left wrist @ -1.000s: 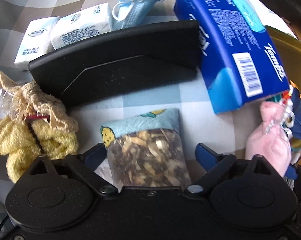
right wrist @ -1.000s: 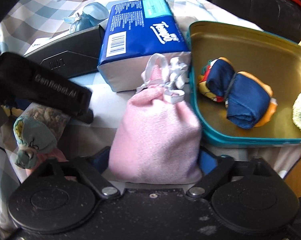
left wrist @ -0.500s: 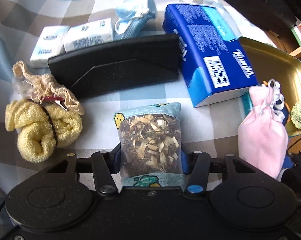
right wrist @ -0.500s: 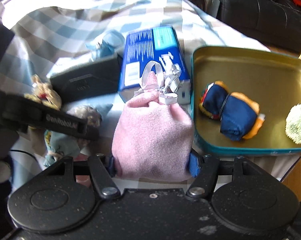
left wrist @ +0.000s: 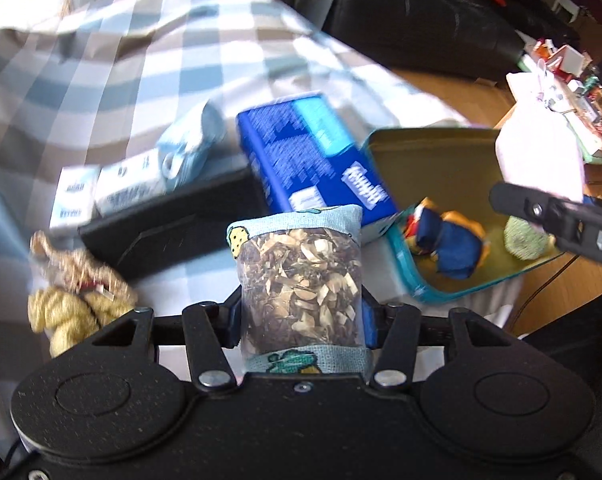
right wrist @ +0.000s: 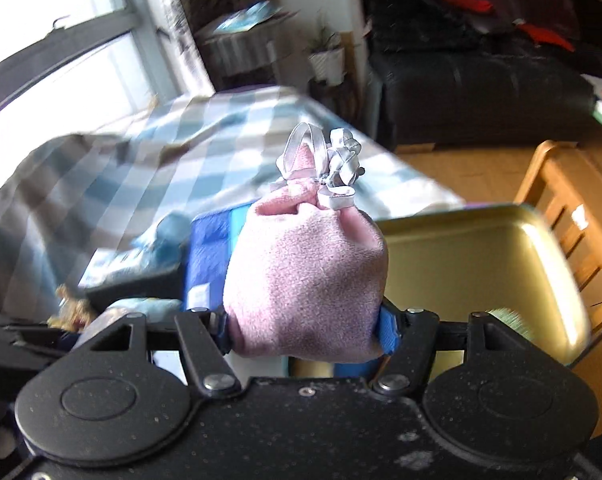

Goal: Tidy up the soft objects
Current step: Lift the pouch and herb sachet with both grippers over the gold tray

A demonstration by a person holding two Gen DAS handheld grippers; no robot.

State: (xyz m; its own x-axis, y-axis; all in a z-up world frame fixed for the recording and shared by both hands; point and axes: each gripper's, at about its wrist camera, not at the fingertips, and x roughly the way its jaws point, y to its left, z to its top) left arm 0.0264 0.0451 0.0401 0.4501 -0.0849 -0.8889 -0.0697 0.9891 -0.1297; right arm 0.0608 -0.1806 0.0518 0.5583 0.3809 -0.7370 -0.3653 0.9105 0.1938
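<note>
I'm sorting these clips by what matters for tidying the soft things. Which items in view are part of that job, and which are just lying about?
Part of the job:
- herb sachet, held in the left gripper
- pink drawstring pouch, held in the right gripper
- gold tin
- blue-and-orange bundle and green pompom inside it

Lying about:
- blue tissue pack
- black case
- chair

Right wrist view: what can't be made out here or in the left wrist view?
- Right wrist view: the pink drawstring pouch and right gripper hide the gold tin's contents.
- Right wrist view: the blue tissue pack is blurred and half covered.
- Left wrist view: print on the white tissue packets is smeared by motion.
- Left wrist view: the sachet hides the left gripper's pads.
</note>
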